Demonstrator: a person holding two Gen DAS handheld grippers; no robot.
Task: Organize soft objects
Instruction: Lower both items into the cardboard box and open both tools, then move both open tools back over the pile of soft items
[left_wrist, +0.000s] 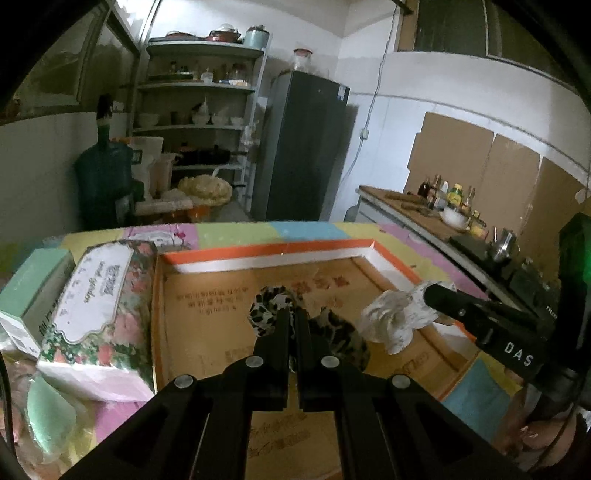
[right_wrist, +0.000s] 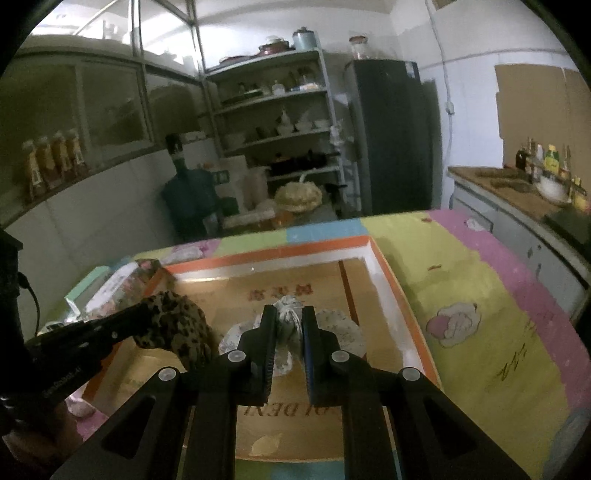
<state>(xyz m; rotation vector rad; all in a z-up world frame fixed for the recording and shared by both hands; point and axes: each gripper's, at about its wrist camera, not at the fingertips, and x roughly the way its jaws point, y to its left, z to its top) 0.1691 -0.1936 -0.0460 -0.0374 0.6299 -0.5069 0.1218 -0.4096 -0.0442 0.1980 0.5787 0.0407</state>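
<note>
Leopard-print cloth (left_wrist: 269, 308) bunched between the clenched left tongs (left_wrist: 293, 314), held over the open cardboard box (left_wrist: 207, 295); much of it is hidden behind the black fingers, so where it ends is hard to tell. In the right wrist view the same cloth (right_wrist: 173, 325) shows as a dark spotted lump at the tip of the left tongs (right_wrist: 147, 314), above the box's left side. White patterned cloth (right_wrist: 288, 317) pinched in the right tongs (right_wrist: 289, 325), jaws closed on it; folds spill out to both sides, lower part masked by the fingers. From the left wrist it appears as a pale crumpled wad (left_wrist: 395, 317) hanging off the right tongs (left_wrist: 428, 295), just right of the leopard piece; whether the two cloths touch cannot be told. Whether either cloth rests on the box floor or hangs clear of it also cannot be told. Box interior (right_wrist: 332, 288) bare brown with print, rimmed white and orange; far and right walls visible, near wall cut off by the tongs. Floral carton (left_wrist: 99, 306) stands touching the box's left wall, a pale green carton (left_wrist: 33, 291) beside it, something soft and green (left_wrist: 51, 417) at lower left, blurred. Worktop (right_wrist: 480, 295) under a pastel patchwork cover lies open to the right of the box. Room behind dim: shelves (left_wrist: 199, 107), dark fridge (left_wrist: 306, 147).
</note>
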